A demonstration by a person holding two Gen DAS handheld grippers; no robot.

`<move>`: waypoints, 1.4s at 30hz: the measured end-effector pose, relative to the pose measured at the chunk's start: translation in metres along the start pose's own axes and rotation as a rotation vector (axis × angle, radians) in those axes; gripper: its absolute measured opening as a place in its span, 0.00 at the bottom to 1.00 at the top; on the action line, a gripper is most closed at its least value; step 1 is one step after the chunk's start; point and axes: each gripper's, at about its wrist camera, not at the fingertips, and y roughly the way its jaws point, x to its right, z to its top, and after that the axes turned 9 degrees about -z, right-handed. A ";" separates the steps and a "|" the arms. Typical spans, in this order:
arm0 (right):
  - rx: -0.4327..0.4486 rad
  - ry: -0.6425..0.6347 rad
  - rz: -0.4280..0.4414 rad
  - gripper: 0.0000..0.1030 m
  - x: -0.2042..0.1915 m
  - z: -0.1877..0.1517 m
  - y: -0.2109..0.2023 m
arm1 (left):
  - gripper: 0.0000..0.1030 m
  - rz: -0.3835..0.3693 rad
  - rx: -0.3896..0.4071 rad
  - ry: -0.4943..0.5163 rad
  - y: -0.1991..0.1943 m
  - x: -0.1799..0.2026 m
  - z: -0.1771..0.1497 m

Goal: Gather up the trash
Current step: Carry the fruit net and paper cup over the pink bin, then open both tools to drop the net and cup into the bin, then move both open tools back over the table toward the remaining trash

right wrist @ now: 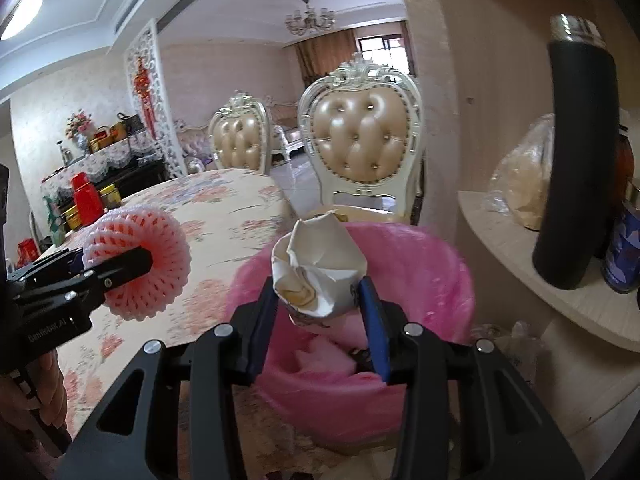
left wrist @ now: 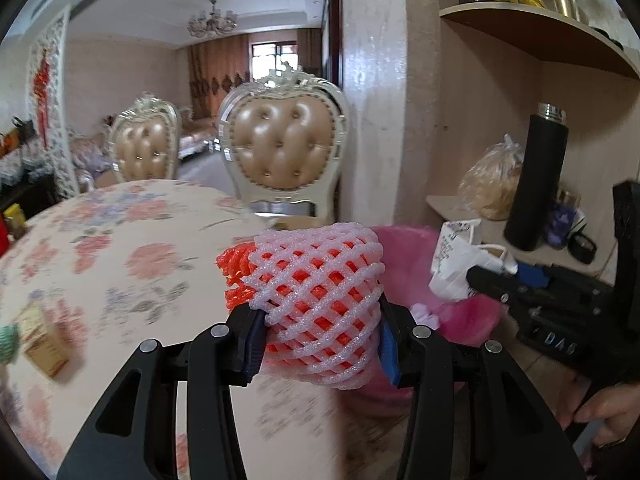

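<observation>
My left gripper [left wrist: 320,332] is shut on a white-and-orange foam fruit net [left wrist: 320,300], held above the table's right edge; the net also shows in the right wrist view [right wrist: 160,256]. My right gripper [right wrist: 320,308] is shut on a crumpled white paper cup [right wrist: 320,272] and holds it over the open mouth of a bin lined with a pink bag [right wrist: 440,280]. In the left wrist view the cup [left wrist: 460,260] and the right gripper [left wrist: 480,276] sit to the right, above the pink bin [left wrist: 400,240].
A table with a floral cloth [left wrist: 120,260] lies to the left, with a small cardboard box [left wrist: 44,340] on it. Two tufted chairs [left wrist: 284,148] stand behind. A shelf [right wrist: 520,248] to the right holds a black flask [right wrist: 576,160] and a bag.
</observation>
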 end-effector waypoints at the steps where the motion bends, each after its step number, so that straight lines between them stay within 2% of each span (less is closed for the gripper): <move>1: -0.002 0.003 -0.006 0.39 0.004 0.001 0.004 | 0.42 -0.017 -0.002 -0.005 0.006 0.001 0.003; 9: -0.015 0.020 -0.026 0.41 0.033 0.003 0.031 | 0.44 -0.102 -0.031 -0.017 0.060 0.015 0.024; 10: -0.020 0.020 -0.028 0.43 0.035 0.002 0.034 | 0.48 -0.119 -0.035 -0.022 0.068 0.016 0.026; 11: -0.027 0.021 -0.026 0.52 0.039 0.002 0.036 | 0.50 -0.125 -0.040 -0.023 0.072 0.017 0.026; 12: -0.027 0.027 -0.030 0.54 0.041 0.002 0.036 | 0.59 -0.124 -0.046 -0.022 0.078 0.018 0.027; 13: -0.021 0.035 -0.038 0.55 0.045 0.001 0.035 | 0.75 -0.105 -0.045 -0.020 0.081 0.019 0.026; 15: -0.021 0.042 -0.047 0.56 0.051 0.000 0.033 | 0.82 -0.088 -0.020 -0.026 0.081 0.018 0.025; 19: -0.024 0.062 -0.064 0.57 0.062 -0.004 0.029 | 0.86 -0.049 -0.018 -0.034 0.075 0.010 0.021; 25: -0.022 0.058 -0.038 0.57 0.051 -0.009 0.013 | 0.90 0.029 -0.007 -0.080 0.044 -0.014 0.010; 32: -0.011 0.011 0.029 0.58 0.008 -0.010 -0.006 | 0.90 0.136 0.003 -0.095 -0.016 -0.036 -0.014; 37: -0.014 -0.037 0.091 0.59 -0.037 -0.011 -0.017 | 0.90 0.234 0.008 -0.090 -0.064 -0.058 -0.039; 42: -0.022 -0.112 0.174 0.63 -0.100 -0.014 -0.023 | 0.90 0.313 0.013 -0.152 -0.109 -0.092 -0.064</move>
